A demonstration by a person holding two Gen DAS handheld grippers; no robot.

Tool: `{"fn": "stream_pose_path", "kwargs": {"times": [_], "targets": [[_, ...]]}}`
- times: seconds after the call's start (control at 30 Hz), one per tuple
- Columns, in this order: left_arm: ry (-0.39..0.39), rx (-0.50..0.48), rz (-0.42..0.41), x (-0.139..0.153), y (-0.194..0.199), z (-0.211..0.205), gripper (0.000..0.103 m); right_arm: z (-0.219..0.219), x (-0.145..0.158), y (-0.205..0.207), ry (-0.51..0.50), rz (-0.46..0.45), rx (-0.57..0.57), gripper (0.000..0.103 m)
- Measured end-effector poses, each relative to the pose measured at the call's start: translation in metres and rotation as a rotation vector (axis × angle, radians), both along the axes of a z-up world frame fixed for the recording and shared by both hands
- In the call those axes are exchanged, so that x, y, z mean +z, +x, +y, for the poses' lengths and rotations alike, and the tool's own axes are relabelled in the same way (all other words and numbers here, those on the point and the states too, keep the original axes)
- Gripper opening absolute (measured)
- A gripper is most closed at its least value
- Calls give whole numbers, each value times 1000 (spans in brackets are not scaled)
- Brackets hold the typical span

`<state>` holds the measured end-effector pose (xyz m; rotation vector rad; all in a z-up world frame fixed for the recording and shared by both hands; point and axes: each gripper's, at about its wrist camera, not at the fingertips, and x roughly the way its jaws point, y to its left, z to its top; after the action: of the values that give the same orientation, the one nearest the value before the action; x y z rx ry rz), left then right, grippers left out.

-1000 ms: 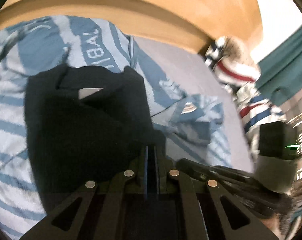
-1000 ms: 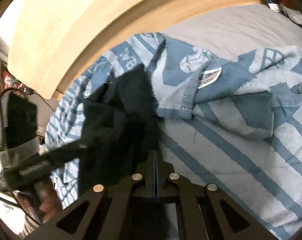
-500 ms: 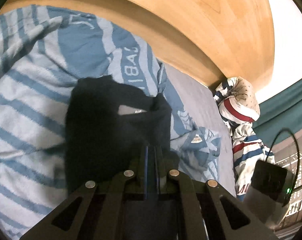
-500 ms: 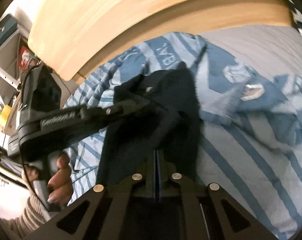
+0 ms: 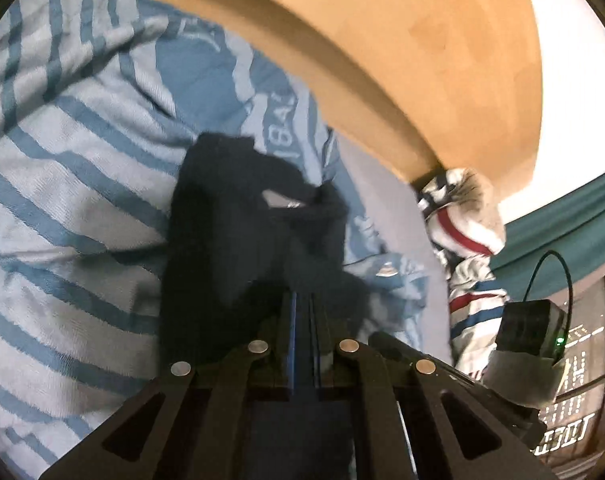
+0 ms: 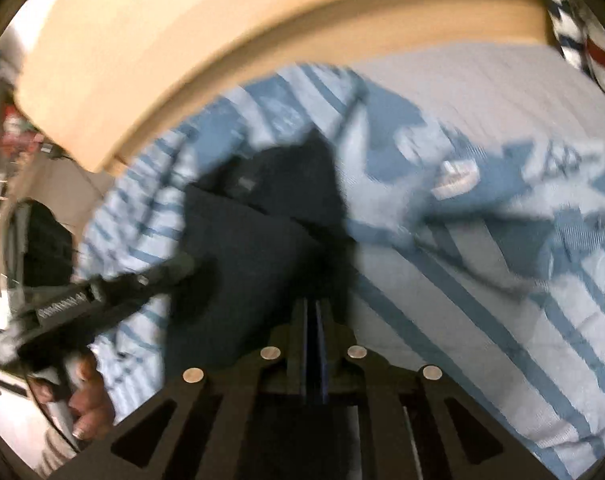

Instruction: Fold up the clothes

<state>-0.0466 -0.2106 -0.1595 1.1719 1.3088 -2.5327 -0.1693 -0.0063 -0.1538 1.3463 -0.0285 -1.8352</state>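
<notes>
A dark garment lies bunched on a blue-striped blanket, with a pale label showing near its far edge. My left gripper is shut on the garment's near edge. In the right wrist view the same dark garment spreads ahead of my right gripper. The right jaws are opening, a thin slit shows between them, and dark cloth still sits at the tips. The left gripper reaches in from the left onto the cloth, with a hand behind it.
A wooden headboard curves along the far side of the bed. Bare grey sheet lies right of the blanket. A heap of red, white and navy striped clothes sits by a green curtain. Shelves with clutter stand at the left.
The left gripper has swung sideways and rolled, carrying the garment's edge, and the dark cloth now sits narrower and further ahead. In the right wrist view the left gripper has dropped lower.
</notes>
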Motion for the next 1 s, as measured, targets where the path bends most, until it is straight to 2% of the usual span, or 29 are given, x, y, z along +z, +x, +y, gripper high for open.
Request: {"fn": "stream_pose_path", "kwargs": {"times": [0.03, 0.13, 0.17, 0.27, 0.3, 0.33, 0.4, 0.43, 0.5, 0.57, 0.7, 0.77, 0.87, 0.97, 1.0], "targets": [[5, -2, -5, 3, 2, 0, 8, -3, 6, 1, -33, 0, 13, 11], [35, -20, -14, 5, 14, 2, 8, -25, -1, 2, -55, -72, 46, 17], [40, -27, -20, 5, 19, 3, 8, -24, -11, -1, -56, -113, 13, 17], [34, -39, -69, -5, 32, 8, 8, -21, -43, -13, -60, -235, -89, 10], [35, -40, -94, -12, 35, 10, 8, -14, -52, -19, -98, -293, -136, 3], [43, -33, -123, -22, 37, 11, 8, -7, -58, -24, -123, -338, -176, 1], [89, -17, -140, -35, 44, 12, 8, 2, -53, -22, -137, -331, -213, 2], [108, -10, -141, -38, 48, 13, 8, 4, -38, -13, -111, -261, -183, 8], [123, -10, -93, -26, 61, 18, 8, 6, -13, 8, -69, -143, -112, 20], [135, -38, -41, -13, 75, 29, 8, 9, 9, 39, -32, -63, -16, 20], [142, -96, -77, -6, 100, 57, 8, 17, 8, 78, 20, -97, 75, 21], [159, -111, -104, -12, 112, 70, 8, 18, -15, 86, 110, -120, 65, 21], [191, -90, -167, -26, 130, 85, 8, 30, -52, 90, 187, -207, 9, 17], [227, -70, -211, -36, 150, 97, 8, 46, -54, 99, 173, -213, -58, 17], [237, -73, -220, -37, 158, 101, 8, 50, -49, 103, 167, -214, -65, 21]]}}
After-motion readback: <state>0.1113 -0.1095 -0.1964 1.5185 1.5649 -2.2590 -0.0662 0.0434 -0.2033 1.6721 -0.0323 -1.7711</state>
